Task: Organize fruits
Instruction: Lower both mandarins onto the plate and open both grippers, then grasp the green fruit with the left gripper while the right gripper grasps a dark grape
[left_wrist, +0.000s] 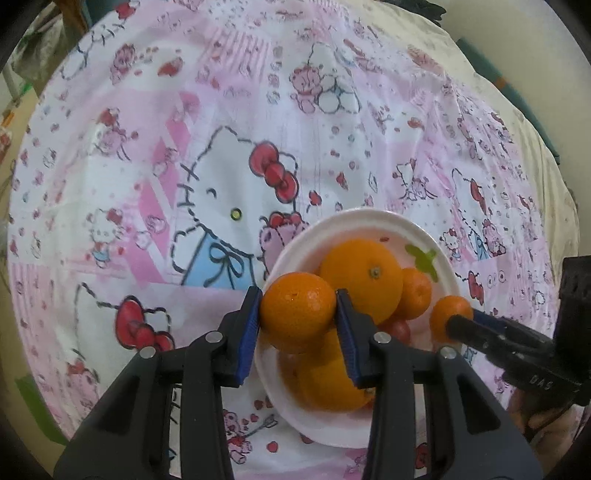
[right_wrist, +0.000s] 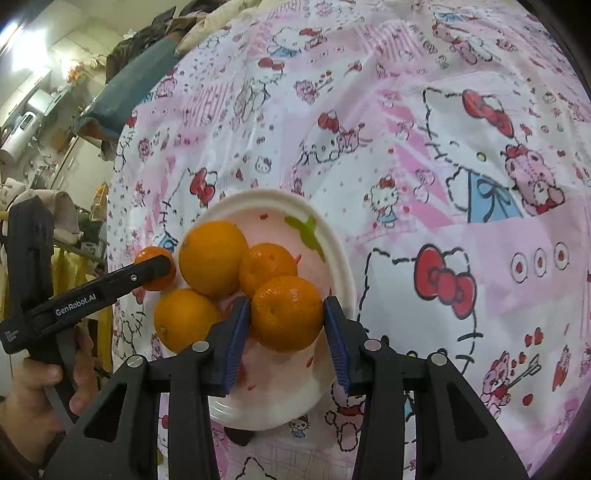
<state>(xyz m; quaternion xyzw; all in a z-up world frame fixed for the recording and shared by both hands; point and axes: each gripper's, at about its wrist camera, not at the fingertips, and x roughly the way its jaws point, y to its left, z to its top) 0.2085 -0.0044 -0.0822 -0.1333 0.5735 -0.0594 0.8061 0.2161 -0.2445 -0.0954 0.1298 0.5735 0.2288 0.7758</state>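
A white plate (left_wrist: 354, 218) with pink print lies on the Hello Kitty cloth and holds several oranges, the biggest (left_wrist: 362, 277) at its middle. My left gripper (left_wrist: 298, 314) is shut on a small orange (left_wrist: 297, 314) over the plate's left rim. My right gripper (right_wrist: 287, 314) is shut on another small orange (right_wrist: 286, 314) above the plate (right_wrist: 332, 236). In the right wrist view the left gripper (right_wrist: 155, 273) with its orange (right_wrist: 153, 258) shows at the left. In the left wrist view the right gripper (left_wrist: 458, 319) holds its orange (left_wrist: 448, 315) at the plate's right edge.
The pink and white cloth (left_wrist: 221, 147) covers the whole surface. A grey-blue cushion (right_wrist: 136, 85) and room clutter lie beyond the cloth's far edge in the right wrist view. A hand (right_wrist: 40, 380) holds the left gripper's handle.
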